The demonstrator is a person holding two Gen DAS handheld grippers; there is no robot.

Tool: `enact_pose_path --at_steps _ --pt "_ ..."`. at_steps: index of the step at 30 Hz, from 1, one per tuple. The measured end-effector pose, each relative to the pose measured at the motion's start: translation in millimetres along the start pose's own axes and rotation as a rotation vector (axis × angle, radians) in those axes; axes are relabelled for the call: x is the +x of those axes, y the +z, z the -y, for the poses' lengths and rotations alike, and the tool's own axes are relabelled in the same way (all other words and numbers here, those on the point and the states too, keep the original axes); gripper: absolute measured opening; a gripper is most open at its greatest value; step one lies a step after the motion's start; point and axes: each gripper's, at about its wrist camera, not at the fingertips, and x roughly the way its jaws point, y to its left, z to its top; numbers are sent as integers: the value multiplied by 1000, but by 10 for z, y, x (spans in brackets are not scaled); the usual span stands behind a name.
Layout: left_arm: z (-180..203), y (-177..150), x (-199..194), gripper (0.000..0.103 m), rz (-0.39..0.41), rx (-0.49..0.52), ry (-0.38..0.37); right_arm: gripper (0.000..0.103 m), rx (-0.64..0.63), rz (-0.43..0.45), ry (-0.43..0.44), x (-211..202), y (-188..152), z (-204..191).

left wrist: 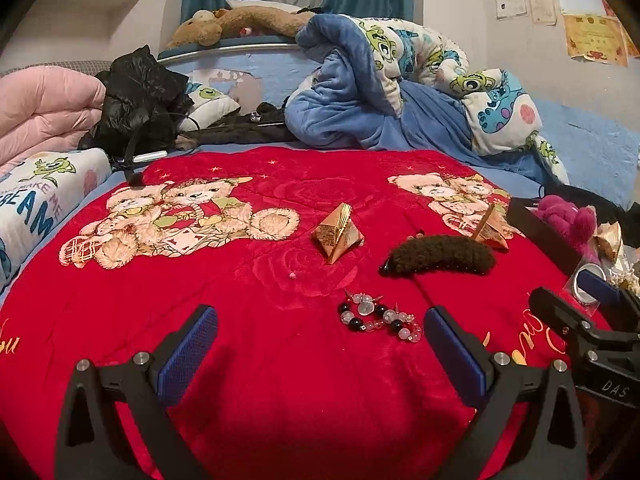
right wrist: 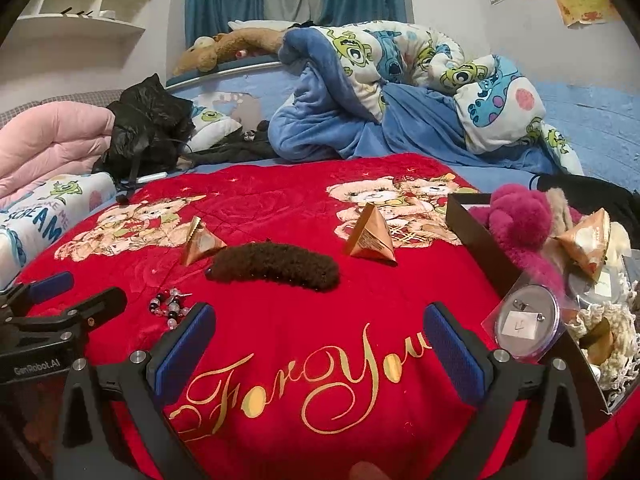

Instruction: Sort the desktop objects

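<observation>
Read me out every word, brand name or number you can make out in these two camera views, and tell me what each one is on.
"For You": gold script on the red blanket.
"GenRobot.AI": on the left gripper.
"DAS": on the right gripper.
"SCREAM", with "MAKE ME" above: on the cartoon pillow.
"4", apparently: on the round badge.
Wall certificates and gold packets: print too small to read.
</observation>
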Motion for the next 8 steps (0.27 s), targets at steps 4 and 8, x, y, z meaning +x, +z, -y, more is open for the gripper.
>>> enact_pose_path --at_steps 4,8 --pt "1 3 -12 103 5 1 -2 103 -3 -5 -1 4 2 -4" --pt "-5 5 -25 103 13 1 -8 103 -4 -1 0 1 1 -7"
